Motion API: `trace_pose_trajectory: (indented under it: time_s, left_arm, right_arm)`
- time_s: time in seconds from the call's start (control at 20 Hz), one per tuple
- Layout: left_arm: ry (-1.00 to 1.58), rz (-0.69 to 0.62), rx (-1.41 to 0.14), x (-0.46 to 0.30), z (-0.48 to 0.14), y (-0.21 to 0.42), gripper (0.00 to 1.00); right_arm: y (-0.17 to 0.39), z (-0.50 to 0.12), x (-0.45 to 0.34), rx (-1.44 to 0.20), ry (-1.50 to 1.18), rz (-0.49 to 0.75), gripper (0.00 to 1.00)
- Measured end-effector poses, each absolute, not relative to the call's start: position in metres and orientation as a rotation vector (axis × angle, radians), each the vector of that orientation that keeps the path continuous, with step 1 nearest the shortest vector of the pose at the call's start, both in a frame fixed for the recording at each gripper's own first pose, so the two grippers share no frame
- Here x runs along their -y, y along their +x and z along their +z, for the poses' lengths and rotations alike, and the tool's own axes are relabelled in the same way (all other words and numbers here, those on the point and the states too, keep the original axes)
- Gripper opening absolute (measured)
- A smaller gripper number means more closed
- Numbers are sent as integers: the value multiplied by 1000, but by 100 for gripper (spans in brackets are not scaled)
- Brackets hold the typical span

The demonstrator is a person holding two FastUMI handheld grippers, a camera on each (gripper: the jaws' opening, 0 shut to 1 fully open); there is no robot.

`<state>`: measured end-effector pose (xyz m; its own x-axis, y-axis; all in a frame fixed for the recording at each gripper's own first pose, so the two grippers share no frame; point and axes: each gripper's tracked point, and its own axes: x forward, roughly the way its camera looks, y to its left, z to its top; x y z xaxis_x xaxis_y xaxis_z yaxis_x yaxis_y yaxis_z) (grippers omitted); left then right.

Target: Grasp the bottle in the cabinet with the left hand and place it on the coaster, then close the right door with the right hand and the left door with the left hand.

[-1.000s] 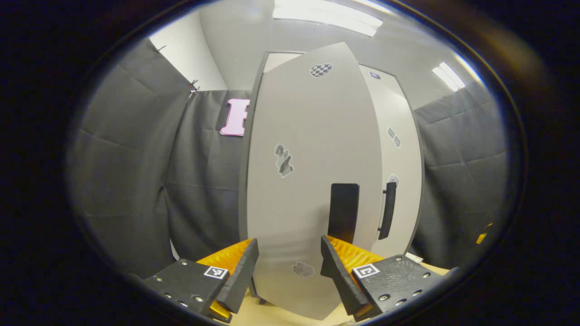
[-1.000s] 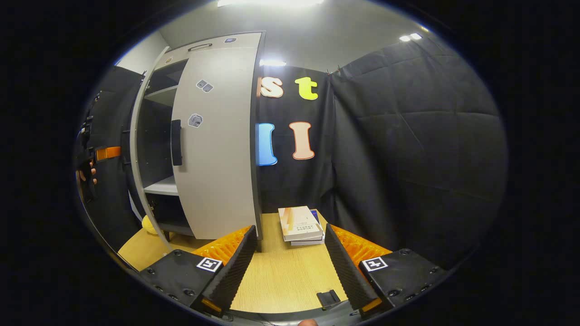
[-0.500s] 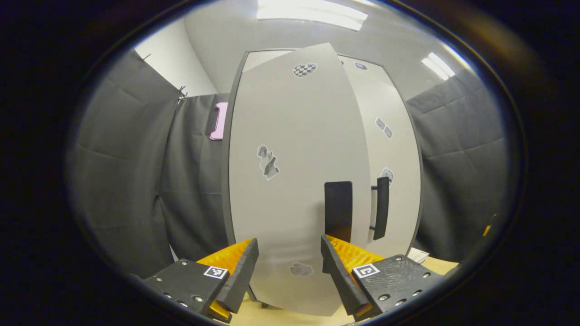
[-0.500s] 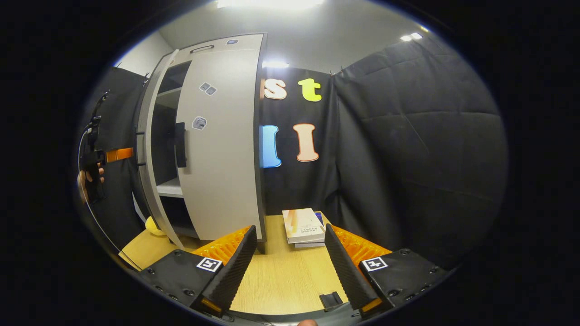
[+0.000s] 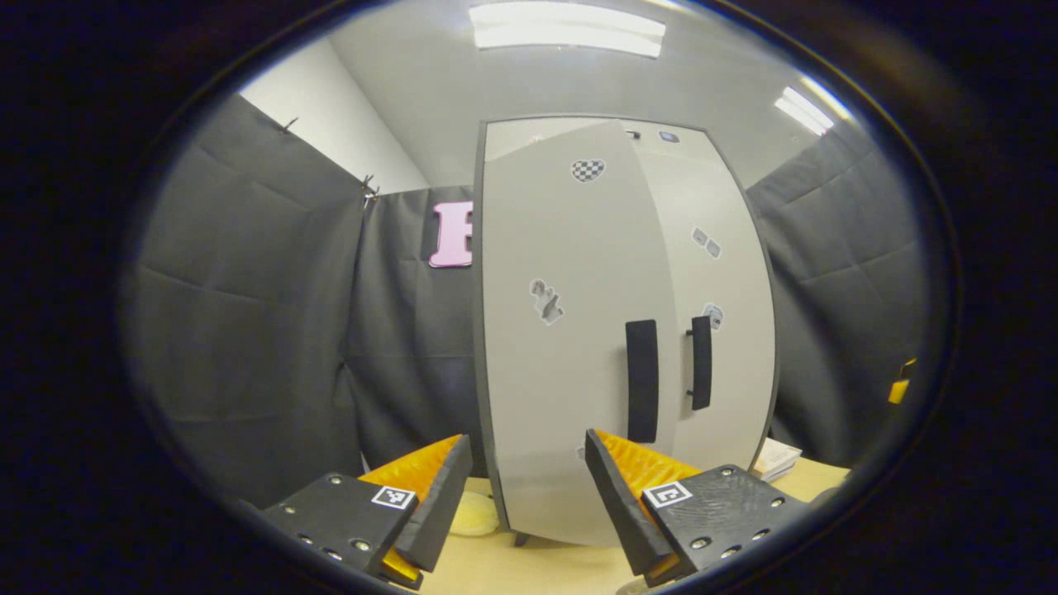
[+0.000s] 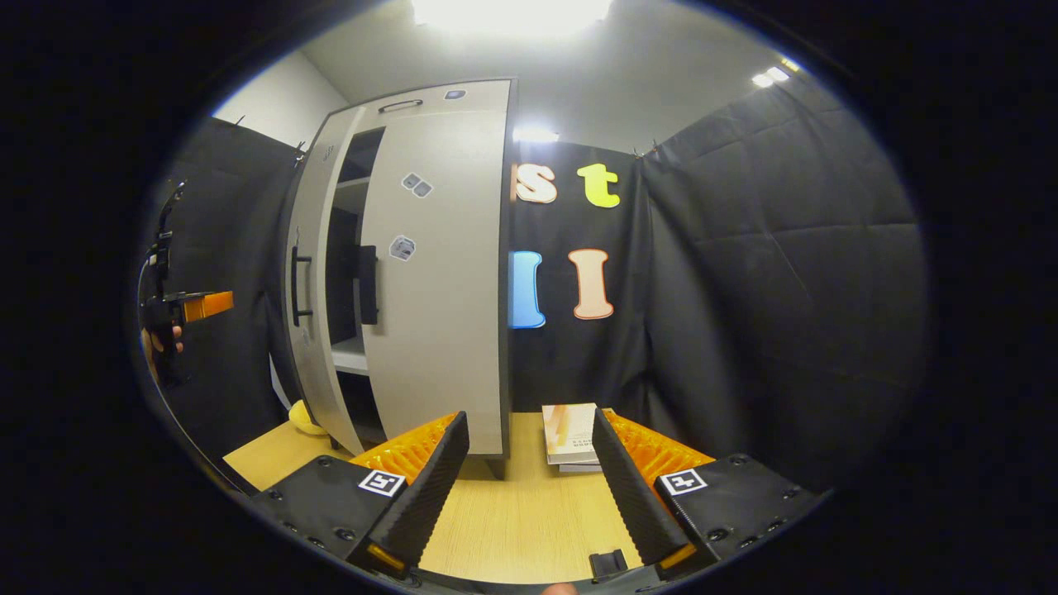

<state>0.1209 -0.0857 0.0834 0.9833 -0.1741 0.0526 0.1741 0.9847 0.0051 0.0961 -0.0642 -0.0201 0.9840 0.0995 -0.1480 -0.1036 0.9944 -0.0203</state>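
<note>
I judge the step in hand to be closing the left door (image 5: 570, 330); in the left gripper view it stands mid-frame, nearly shut, its top corner leaning out from the cabinet (image 5: 719, 207), while the right door (image 5: 727, 330) looks shut behind it; my left gripper (image 5: 527, 487) sits at the bottom of the frame with fingers apart and nothing between them, and I cannot tell whether it touches the door; to finish well I would press flat on the panel near the handle (image 5: 641, 382), push slowly and straight so the cabinet does not rock on the table (image 5: 529, 566), and stop when the handles line up; my right gripper (image 6: 529, 487) is likewise spread and empty, low in its frame over the table. The right gripper view gives me what the left lacks: the dark gap with a shelf (image 6: 351, 355) between the doors, the left gripper and a hand at far left, and books (image 6: 570, 434) at lower centre. I see no bottle or coaster, so I cannot place them; a yellow thing (image 5: 473, 514) lies by the cabinet's foot.
</note>
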Motion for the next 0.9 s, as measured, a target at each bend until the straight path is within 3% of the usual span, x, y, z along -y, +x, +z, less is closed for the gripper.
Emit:
trace_pose_trajectory:
  time_s: [0.35, 0.9]
  left_arm:
    - [26, -87, 12, 32, 60, 50, 84]
    - [58, -54, 33, -20, 47, -11, 85]
  right_arm:
    - [82, -16, 39, -126, -21, 179, 93]
    - [50, -7, 15, -86, -7, 153, 96]
